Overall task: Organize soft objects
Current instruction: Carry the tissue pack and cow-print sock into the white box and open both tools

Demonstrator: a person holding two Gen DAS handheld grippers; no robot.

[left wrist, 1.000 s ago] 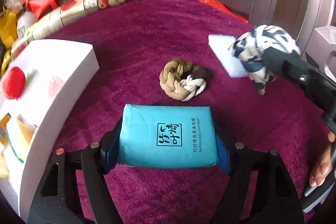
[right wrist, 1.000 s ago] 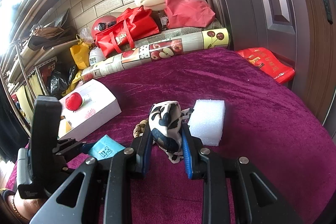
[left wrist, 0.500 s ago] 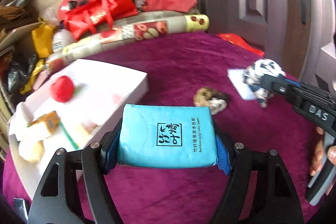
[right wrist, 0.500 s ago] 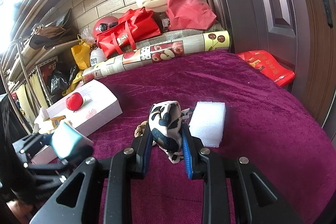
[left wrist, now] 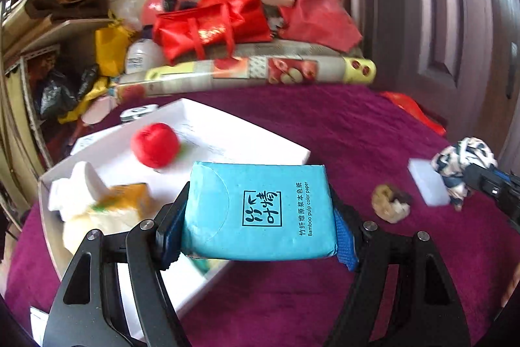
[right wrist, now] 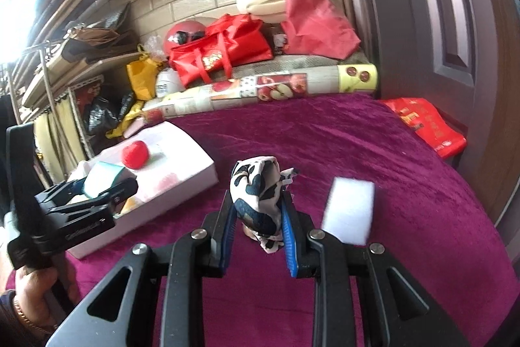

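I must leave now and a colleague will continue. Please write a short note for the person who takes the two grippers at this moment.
Left gripper: shut on the blue tissue pack, held above the white box.
Right gripper: shut on the patterned cloth, above the purple cover.
In the box: red ball, yellow sponge.
Left on the cover: braided rope, white foam block.

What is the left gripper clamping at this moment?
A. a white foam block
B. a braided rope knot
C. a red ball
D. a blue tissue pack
D: the left gripper has both fingers pressed against the sides of the blue tissue pack, held above the edge of the white box.
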